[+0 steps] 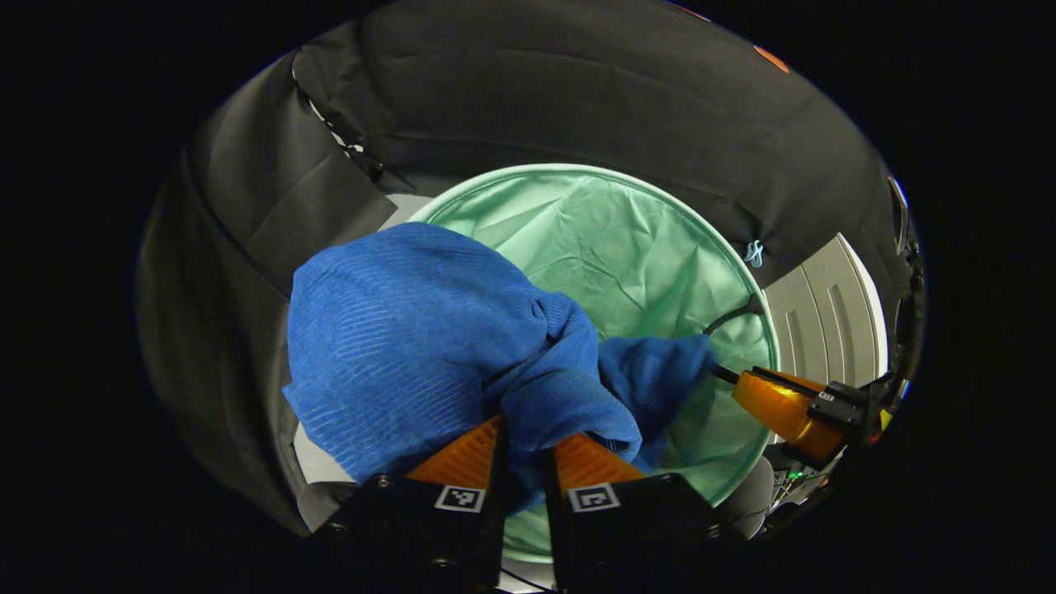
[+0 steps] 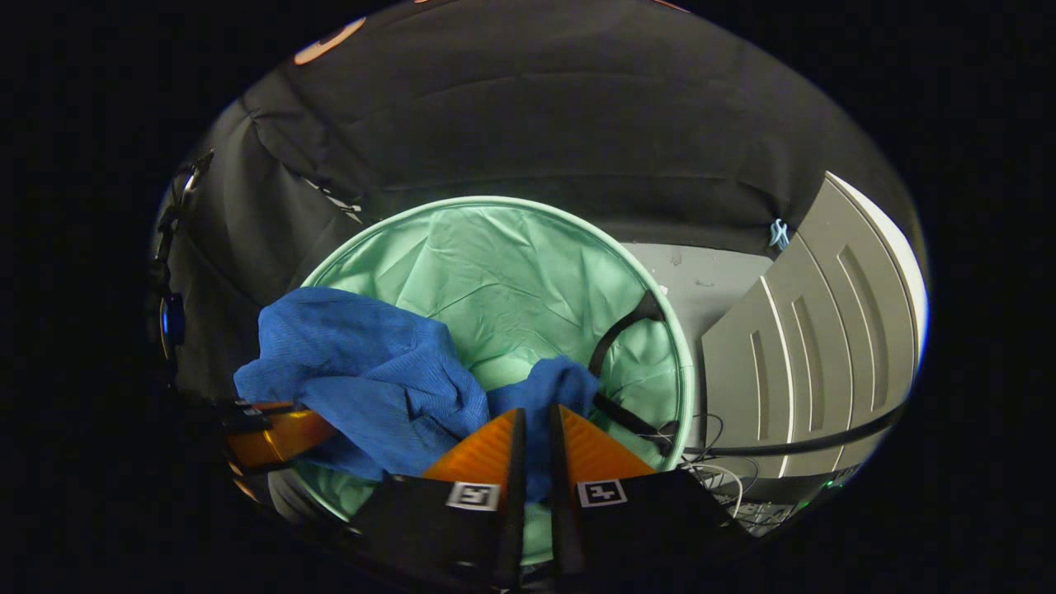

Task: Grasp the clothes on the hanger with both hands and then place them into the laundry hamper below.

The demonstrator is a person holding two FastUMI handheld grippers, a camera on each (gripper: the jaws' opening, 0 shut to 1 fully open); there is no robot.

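Fingers [image 1: 577, 462] in ribbed blue cloth [image 1: 396, 338]

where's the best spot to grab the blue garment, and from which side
Grip the blue garment at a bunched fold near each end, coming from above, as both sets of jaws do now. It is limp cloth that sags between the left gripper and right gripper, so two spread pinches keep it gathered over the green hamper.

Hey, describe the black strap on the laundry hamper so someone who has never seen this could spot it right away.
Find the round mint-green hamper standing below both claws, with the blue garment hanging over its opening. On the rim nearest the pale grey panelled cabinet, a black strap handle arcs inward. It is the one dark, narrow loop against the green lining.
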